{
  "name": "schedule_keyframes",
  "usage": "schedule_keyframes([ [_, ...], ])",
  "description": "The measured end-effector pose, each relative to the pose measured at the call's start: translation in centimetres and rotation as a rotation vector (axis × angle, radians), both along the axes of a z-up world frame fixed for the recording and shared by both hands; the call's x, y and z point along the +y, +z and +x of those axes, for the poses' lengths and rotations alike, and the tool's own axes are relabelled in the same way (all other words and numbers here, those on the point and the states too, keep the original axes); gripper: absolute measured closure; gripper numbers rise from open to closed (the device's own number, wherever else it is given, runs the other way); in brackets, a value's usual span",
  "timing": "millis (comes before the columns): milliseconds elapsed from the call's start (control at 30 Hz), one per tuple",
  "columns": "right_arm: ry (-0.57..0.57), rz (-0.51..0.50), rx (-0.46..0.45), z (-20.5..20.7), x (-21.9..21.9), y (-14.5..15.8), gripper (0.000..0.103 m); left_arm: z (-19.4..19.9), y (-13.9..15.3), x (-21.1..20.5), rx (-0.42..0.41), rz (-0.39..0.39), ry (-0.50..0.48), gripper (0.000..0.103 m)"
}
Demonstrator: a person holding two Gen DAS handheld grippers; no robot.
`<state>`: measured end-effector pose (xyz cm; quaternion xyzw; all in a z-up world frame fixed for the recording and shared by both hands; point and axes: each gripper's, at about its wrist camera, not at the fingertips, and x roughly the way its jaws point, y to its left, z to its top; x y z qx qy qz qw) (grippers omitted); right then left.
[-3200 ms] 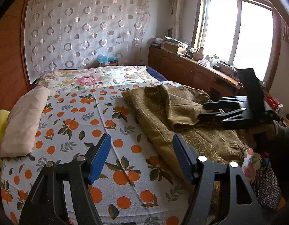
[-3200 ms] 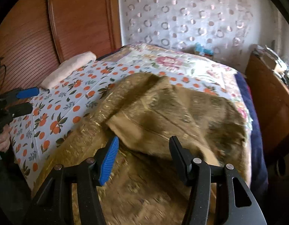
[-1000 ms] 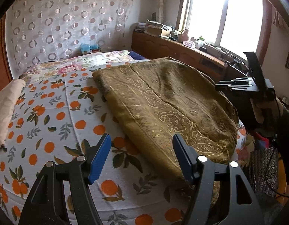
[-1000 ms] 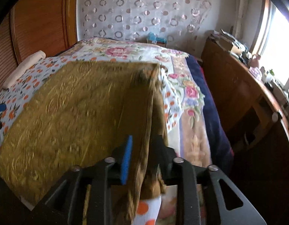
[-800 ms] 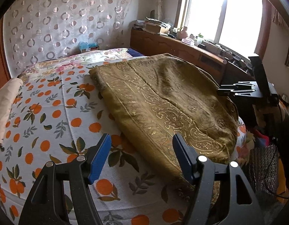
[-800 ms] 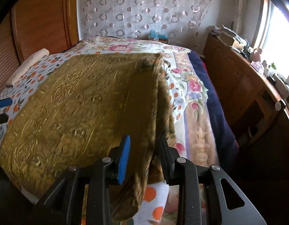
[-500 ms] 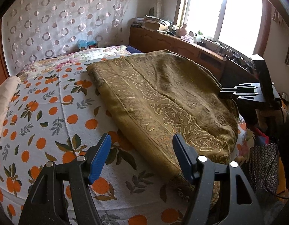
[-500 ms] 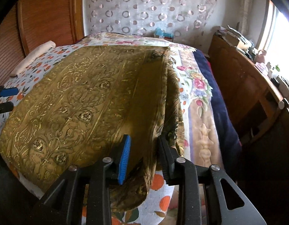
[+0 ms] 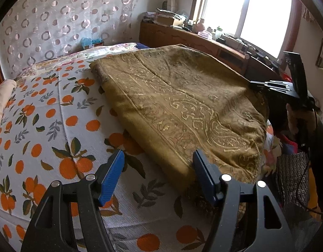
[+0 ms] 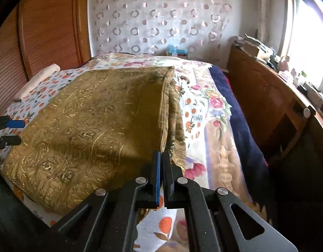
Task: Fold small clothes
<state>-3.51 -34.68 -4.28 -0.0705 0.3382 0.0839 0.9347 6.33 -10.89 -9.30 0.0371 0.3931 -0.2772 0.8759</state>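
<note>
Beside bed (image 9: 56,109): wooden dresser (image 10: 266,96); pillow (image 10: 37,77) behind olive cloth (image 9: 182,105).

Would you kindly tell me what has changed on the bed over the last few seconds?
The gold-patterned brown cloth, crumpled three seconds ago, now lies spread flat and folded on the orange-print bedsheet. The right gripper held the cloth's edge between its jaws a second ago; it has let go, drawn back and shut on nothing. The left gripper stayed open and empty at the near corner, and the cream pillow has not moved.
</note>
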Motion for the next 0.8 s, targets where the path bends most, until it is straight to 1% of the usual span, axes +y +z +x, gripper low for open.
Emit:
schedule_keyframes([
  [100,-0.015,-0.028,0.008,-0.3,0.2,0.0,0.101,-0.3,-0.1,0.0,0.015,-0.009,-0.017,0.035],
  [133,-0.013,-0.041,0.006,-0.4,0.6,0.1,0.101,-0.4,-0.2,0.0,0.022,-0.010,-0.024,0.039],
  [233,-0.023,-0.080,-0.003,-0.9,1.3,0.6,0.101,-0.7,-0.5,0.0,0.048,-0.016,-0.036,0.043],
  [300,-0.030,-0.110,-0.017,-1.4,1.9,1.0,0.099,-1.1,-0.7,0.1,0.070,-0.030,-0.051,0.045],
  [367,-0.032,-0.139,-0.035,-1.9,2.7,1.2,0.098,-1.5,-0.8,0.0,0.078,-0.038,-0.077,0.052],
  [467,-0.028,-0.142,-0.052,-2.9,3.4,1.6,0.096,-2.0,-0.7,-0.3,0.081,-0.028,-0.100,0.055],
  [500,-0.029,-0.143,-0.058,-3.3,3.6,1.8,0.093,-2.2,-0.7,-0.4,0.084,-0.024,-0.107,0.056],
  [567,-0.015,-0.128,-0.059,-4.2,3.7,1.7,0.082,-2.4,-0.7,-0.6,0.084,-0.017,-0.116,0.056],
  [600,-0.001,-0.118,-0.057,-4.5,4.0,1.8,0.068,-2.4,-0.6,-0.7,0.088,-0.017,-0.125,0.058],
  [633,0.013,-0.108,-0.054,-4.8,4.2,1.7,0.052,-2.4,-0.6,-0.8,0.094,-0.021,-0.134,0.065],
  [667,0.024,-0.098,-0.051,-5.0,4.6,1.4,0.047,-2.4,-0.5,-0.8,0.104,-0.031,-0.144,0.076],
  [700,0.038,-0.085,-0.047,-5.4,4.9,1.2,0.043,-2.4,-0.4,-0.9,0.108,-0.037,-0.151,0.084],
  [733,0.049,-0.077,-0.039,-5.6,5.2,1.0,0.043,-2.4,-0.1,-1.0,0.099,-0.037,-0.157,0.098],
  [800,0.070,-0.076,-0.016,-6.2,5.9,0.3,0.043,-2.2,1.0,-1.1,0.078,-0.064,-0.170,0.100],
])
